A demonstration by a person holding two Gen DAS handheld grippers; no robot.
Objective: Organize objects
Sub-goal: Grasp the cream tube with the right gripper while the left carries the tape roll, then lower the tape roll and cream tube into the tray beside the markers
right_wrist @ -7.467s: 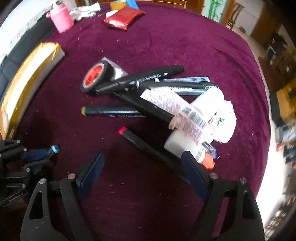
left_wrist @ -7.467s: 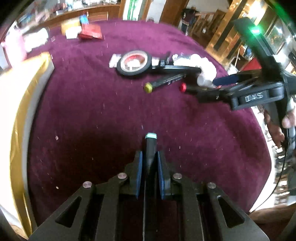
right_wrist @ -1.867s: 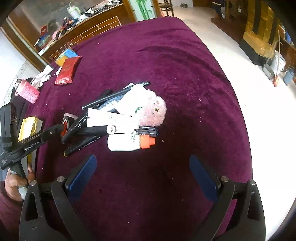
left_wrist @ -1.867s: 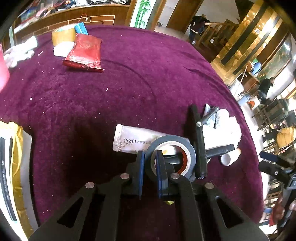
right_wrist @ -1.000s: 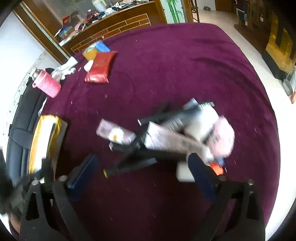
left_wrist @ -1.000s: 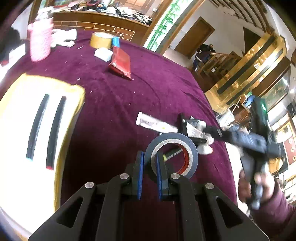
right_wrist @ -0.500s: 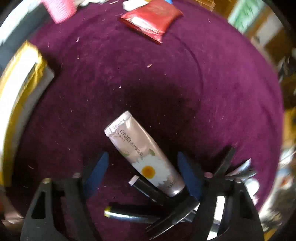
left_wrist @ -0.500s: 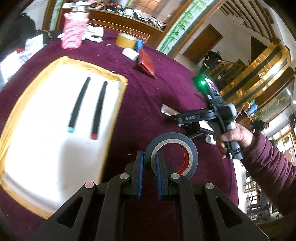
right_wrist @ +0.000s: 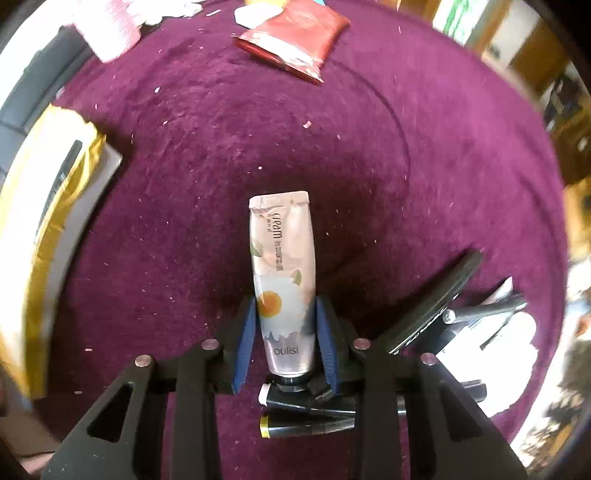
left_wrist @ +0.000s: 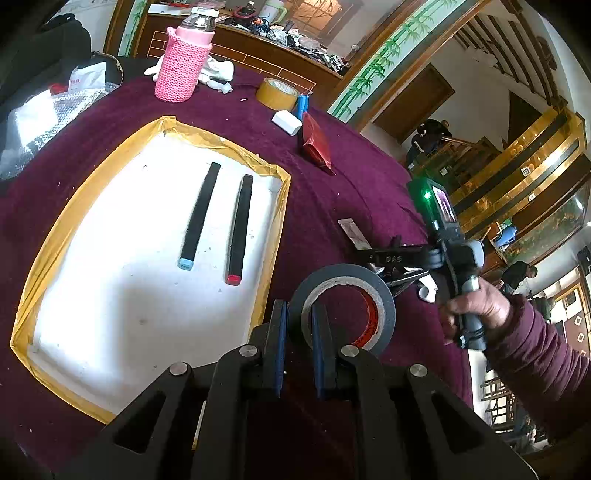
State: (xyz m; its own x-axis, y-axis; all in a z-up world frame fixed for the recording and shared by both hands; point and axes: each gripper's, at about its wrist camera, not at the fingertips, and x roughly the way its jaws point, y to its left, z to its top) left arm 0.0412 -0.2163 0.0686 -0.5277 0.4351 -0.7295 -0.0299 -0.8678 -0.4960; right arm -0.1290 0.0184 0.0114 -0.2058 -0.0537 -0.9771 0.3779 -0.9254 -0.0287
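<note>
My left gripper (left_wrist: 298, 314) is shut on the wall of a black tape roll (left_wrist: 373, 295) and holds it above the purple cloth, just right of the white tray with a gold rim (left_wrist: 275, 229). Two black markers (left_wrist: 199, 218) lie side by side in the tray. My right gripper (right_wrist: 284, 314) has its blue pads on both sides of a silver cream tube (right_wrist: 282, 266) with a daisy print, low over the cloth. It also shows in the left wrist view (left_wrist: 391, 254) by the pile.
A pile of markers (right_wrist: 306, 424) and white items (right_wrist: 491, 347) lies right of and under the right gripper. A red packet (right_wrist: 295, 33), a pink knitted bottle (left_wrist: 183, 62), a brown tape roll (left_wrist: 277, 94) and a plastic bag (left_wrist: 40, 114) sit at the far side.
The right gripper has turned and closed its pads in around the cream tube. The left gripper has carried the tape roll further left, beside the tray.
</note>
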